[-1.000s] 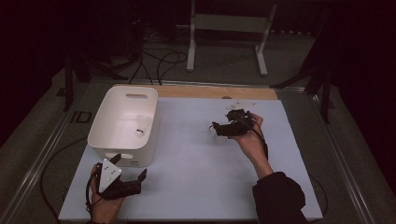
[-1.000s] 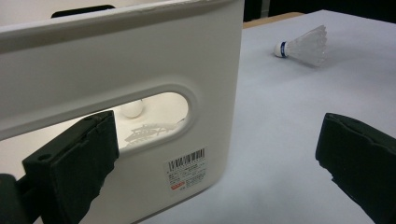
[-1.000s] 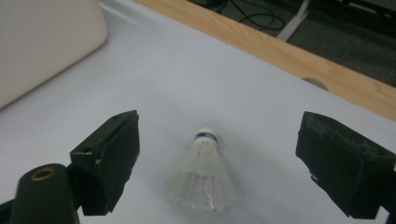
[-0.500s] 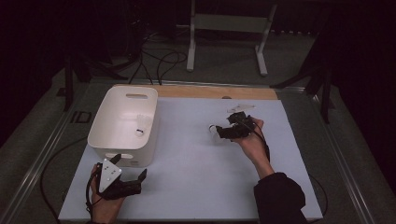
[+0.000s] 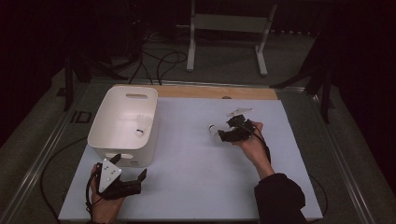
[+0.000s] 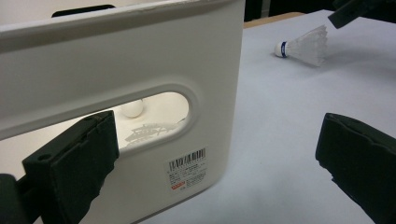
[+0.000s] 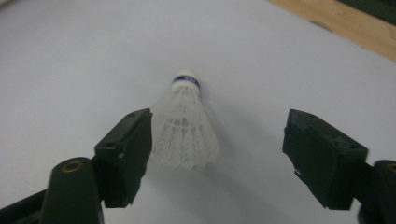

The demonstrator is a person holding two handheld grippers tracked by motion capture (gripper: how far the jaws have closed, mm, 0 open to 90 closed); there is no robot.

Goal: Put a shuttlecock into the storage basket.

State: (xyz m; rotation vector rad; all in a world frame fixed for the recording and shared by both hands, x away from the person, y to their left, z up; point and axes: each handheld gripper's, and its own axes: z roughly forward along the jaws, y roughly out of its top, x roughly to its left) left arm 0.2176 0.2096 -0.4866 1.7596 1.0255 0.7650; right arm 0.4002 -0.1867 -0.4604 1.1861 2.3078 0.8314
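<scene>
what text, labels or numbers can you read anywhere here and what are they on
None can be read as words.
Barcode sticker on the white bin: bars plus red and black print, too small to read.
Blue band on the cork of the shuttlecock: white marks, too blurred to read.
Mark on the table rail beside the bin: unclear, cannot tell what it reads.

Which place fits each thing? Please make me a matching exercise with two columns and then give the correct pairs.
Things:
1. shuttlecock
2. white bin
3. left tongs
4. wooden strip

Places:
a. along the table's far edge
b. near corner, open, beside the bin
c. lying on the sheet between the right tongs
d. standing on the sheet's left side

Pairs: 1-c, 2-d, 3-b, 4-a
</scene>
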